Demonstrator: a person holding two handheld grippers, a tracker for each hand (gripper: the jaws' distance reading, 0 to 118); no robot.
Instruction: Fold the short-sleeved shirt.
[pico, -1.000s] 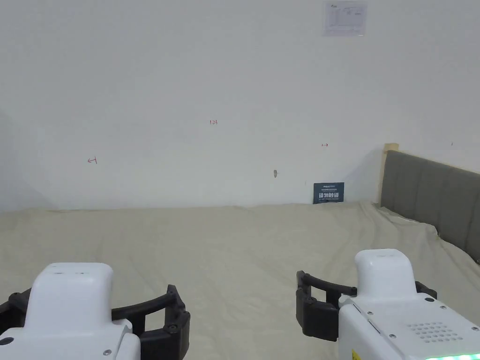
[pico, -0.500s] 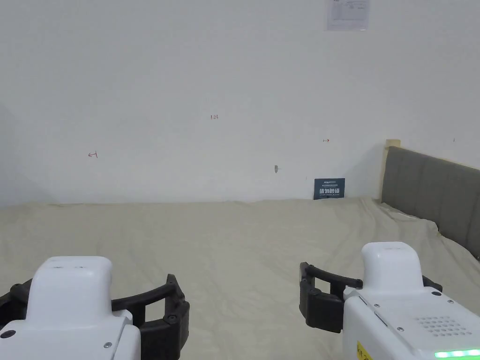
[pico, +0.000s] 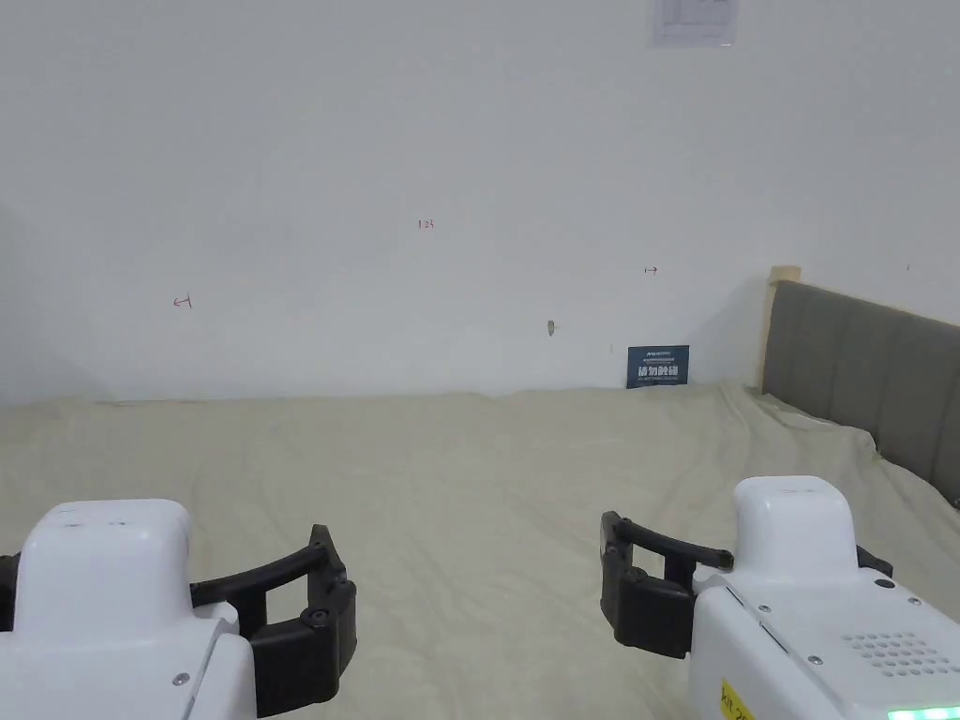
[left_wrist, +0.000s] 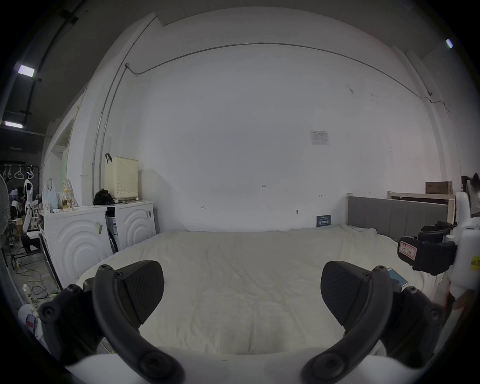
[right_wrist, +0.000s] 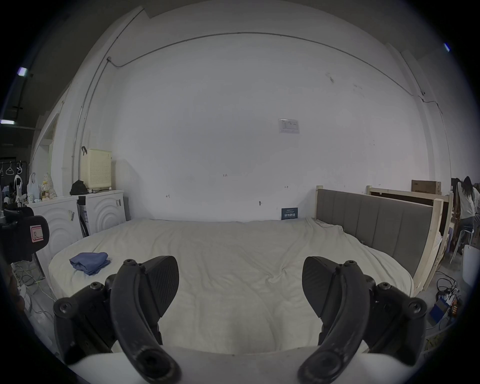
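Lying in a loose blue bundle, the short-sleeved shirt (right_wrist: 90, 262) sits on the bed (right_wrist: 233, 259) near its left edge, at about 9 o'clock in the right gripper view, well apart from both grippers. It looks bunched or roughly folded; the exact shape is too small to tell. The bed carries a wrinkled cream sheet (pico: 469, 487).

The right gripper (right_wrist: 240, 285) hangs above the near part of the bed with its fingers (right_wrist: 161, 283) spread wide and nothing between them. The left gripper (left_wrist: 241, 291) hangs likewise, fingers (left_wrist: 141, 285) wide apart and empty. In the head view the left gripper (pico: 281, 619) is at 7 o'clock and the right gripper (pico: 656, 600) at 5 o'clock, side by side over the sheet.

A grey padded headboard (pico: 862, 375) stands at 3 o'clock. A white wall (pico: 422, 187) rises behind the bed, with a small dark sign (pico: 657, 366) at its foot. White washing machines (left_wrist: 78, 239) stand at 9 o'clock beside the bed.
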